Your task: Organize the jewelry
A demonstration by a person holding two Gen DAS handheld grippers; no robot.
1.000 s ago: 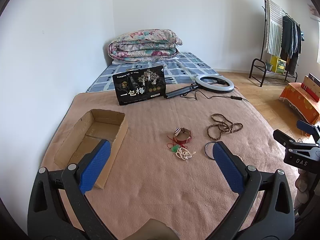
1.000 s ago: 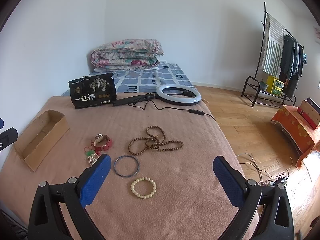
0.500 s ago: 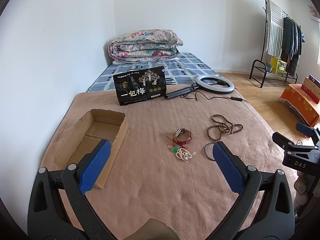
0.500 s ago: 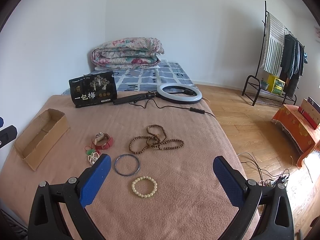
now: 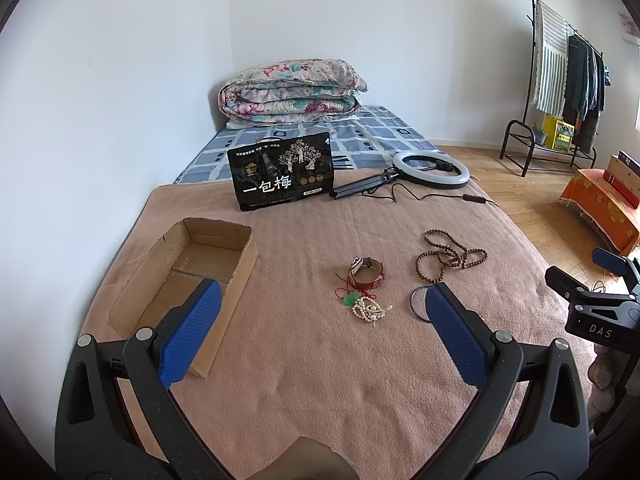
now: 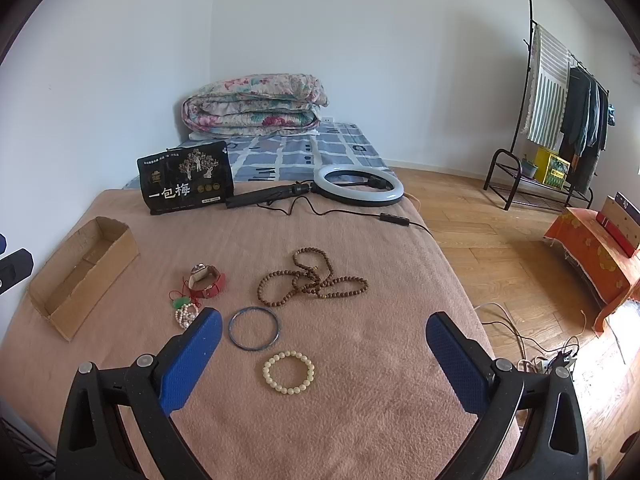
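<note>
At lower centre of the right view, the bracelet point(image 6: 288, 372) could be nudged aside if the wide-spread, empty grippers point(image 6: 320, 356) point(image 5: 318, 330) are lowered off-centre.

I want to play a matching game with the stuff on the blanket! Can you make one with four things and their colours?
Things:
1. bangle
2. long bead necklace
3. round bead bracelet
4. watch strap

Colours:
A. cream
B. red
C. blue
D. brown

Pairs: 1-C, 2-D, 3-A, 4-B
</note>
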